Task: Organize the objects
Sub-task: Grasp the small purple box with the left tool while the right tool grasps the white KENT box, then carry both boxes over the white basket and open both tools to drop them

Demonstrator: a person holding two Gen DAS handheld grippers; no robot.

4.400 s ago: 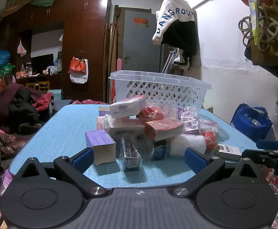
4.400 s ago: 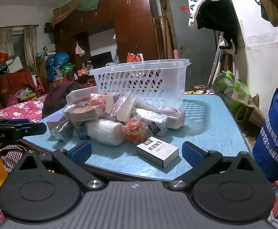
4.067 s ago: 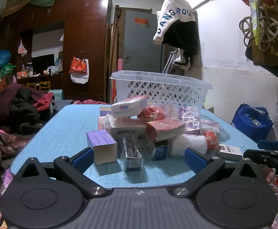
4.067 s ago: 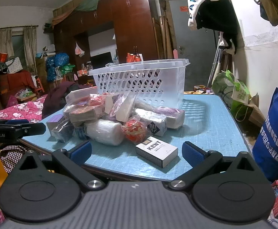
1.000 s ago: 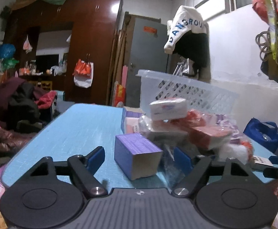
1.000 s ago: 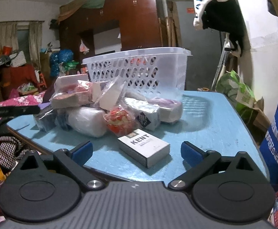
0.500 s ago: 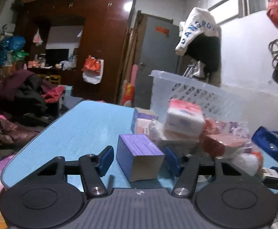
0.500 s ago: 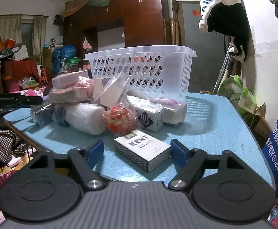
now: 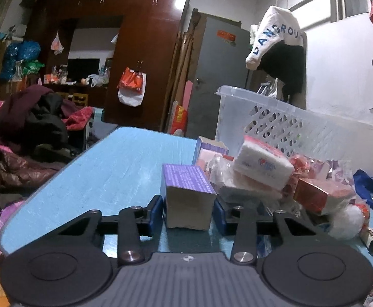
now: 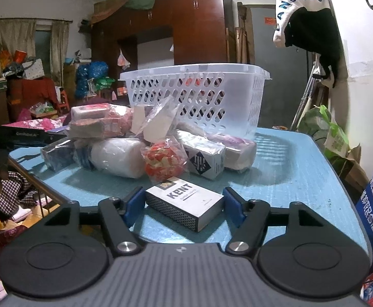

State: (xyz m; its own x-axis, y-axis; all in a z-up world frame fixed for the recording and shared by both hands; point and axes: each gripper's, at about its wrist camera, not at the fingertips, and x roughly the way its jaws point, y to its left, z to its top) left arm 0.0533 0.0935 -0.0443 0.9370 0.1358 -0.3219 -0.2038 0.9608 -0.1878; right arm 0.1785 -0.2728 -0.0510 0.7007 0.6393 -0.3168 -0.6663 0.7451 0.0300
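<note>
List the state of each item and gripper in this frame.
Left gripper: jaws shut on the purple box, which rests on the table.
Right gripper: jaws against the cigarette pack, flat on the table.
Basket: upright, behind the pile.

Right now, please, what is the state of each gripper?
Left gripper: shut on the purple box.
Right gripper: closed around the KENT pack, pads at its ends.

2 low, close wrist views across 1 shared table (image 9: 104, 176)
</note>
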